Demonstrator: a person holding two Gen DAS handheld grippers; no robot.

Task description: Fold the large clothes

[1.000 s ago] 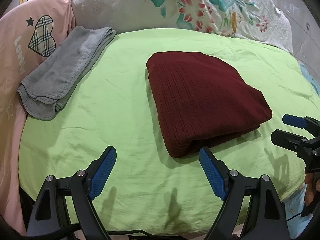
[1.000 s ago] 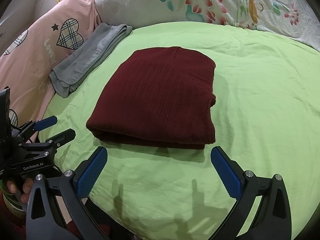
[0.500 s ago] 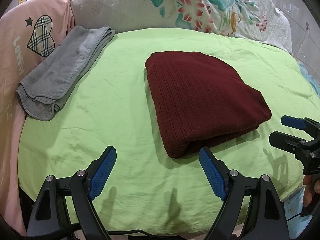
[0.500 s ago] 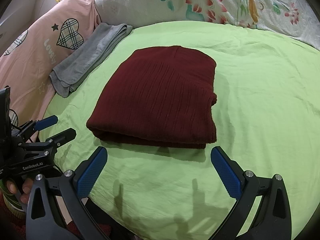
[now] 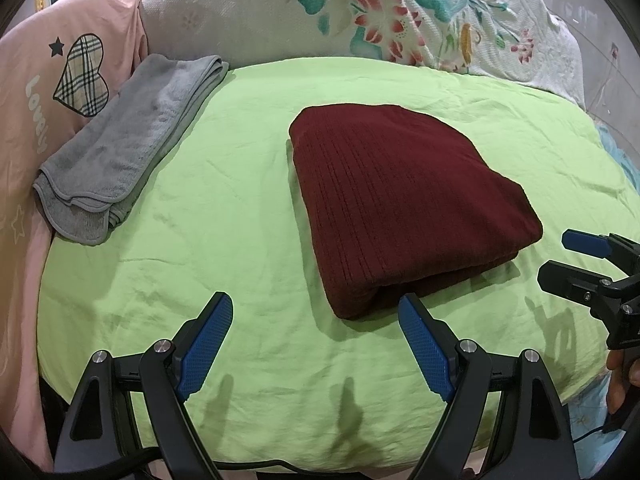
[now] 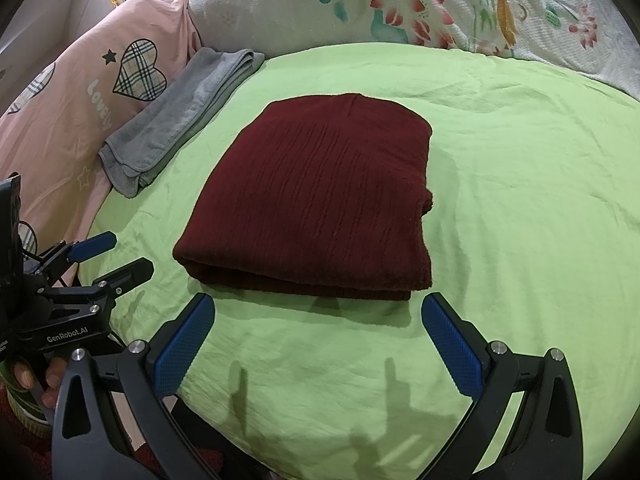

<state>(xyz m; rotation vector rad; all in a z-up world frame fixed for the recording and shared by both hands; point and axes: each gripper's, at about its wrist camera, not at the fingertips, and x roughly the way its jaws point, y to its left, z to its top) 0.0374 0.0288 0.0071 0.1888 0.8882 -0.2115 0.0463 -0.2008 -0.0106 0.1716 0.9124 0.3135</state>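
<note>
A dark red knit garment [image 5: 404,204] lies folded in a thick rectangle on the green sheet [image 5: 224,208]; it also shows in the right wrist view [image 6: 320,200]. My left gripper [image 5: 316,312] is open and empty, hovering in front of the garment's near left corner. My right gripper [image 6: 318,312] is open and empty, just in front of the garment's near edge. Each gripper shows in the other's view: the right one [image 5: 560,256] at the right edge, the left one [image 6: 116,254] at the left edge. Neither touches the garment.
A folded grey towel [image 5: 128,148] lies at the sheet's left edge [image 6: 180,116]. A pink cover with a plaid heart [image 5: 82,74] is on the left. A white floral quilt [image 5: 360,16] is bunched along the back. The bed edge runs below the grippers.
Both grippers have stayed open and nearly still; the views shift only slightly. The folded garment has not moved.
</note>
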